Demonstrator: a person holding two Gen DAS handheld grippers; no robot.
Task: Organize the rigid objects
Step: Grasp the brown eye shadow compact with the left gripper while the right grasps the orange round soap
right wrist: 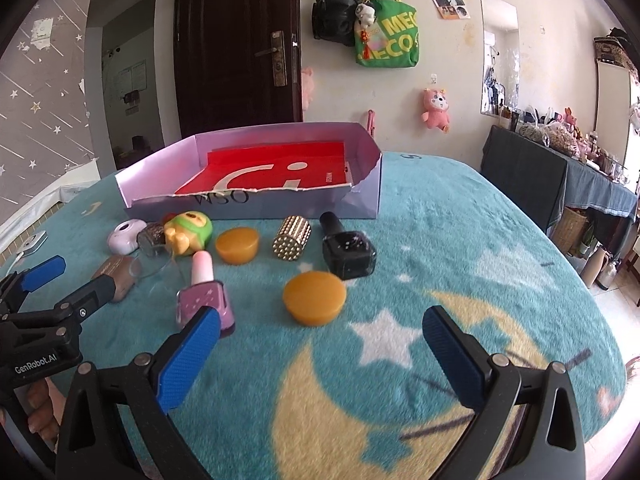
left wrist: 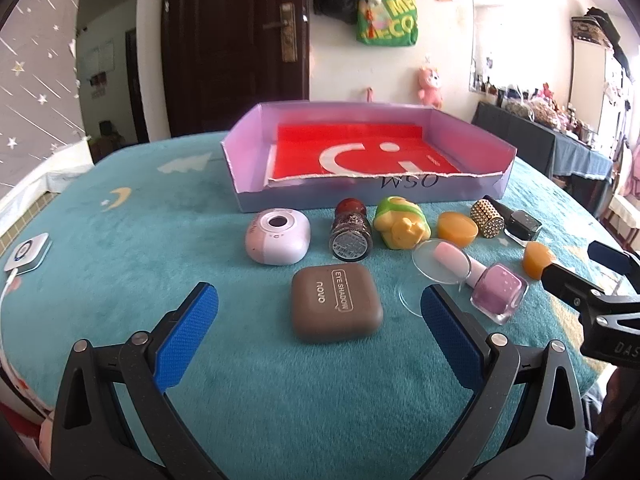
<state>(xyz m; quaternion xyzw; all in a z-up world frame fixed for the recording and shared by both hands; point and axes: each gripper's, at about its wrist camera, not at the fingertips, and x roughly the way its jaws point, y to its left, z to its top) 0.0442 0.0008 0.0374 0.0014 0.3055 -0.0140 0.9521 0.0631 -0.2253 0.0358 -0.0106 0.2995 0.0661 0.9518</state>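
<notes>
Left gripper [left wrist: 319, 312] jaws spread wide, empty; brown compact [left wrist: 336, 303] lies between them. Right gripper [right wrist: 320, 340] jaws also spread, empty; orange puck [right wrist: 315, 297] just ahead, box [right wrist: 256, 204] beyond.

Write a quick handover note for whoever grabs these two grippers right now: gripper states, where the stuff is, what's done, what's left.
Left gripper: open, empty, lined up on the brown eye shadow case.
Right gripper: open, empty, nearest amber puck just ahead.
Tray: holds only its red liner, none of the items.
All items lie on the teal blanket before the tray, among them the pink nail polish and black nail polish.
Done: nothing. Left: everything.
</notes>
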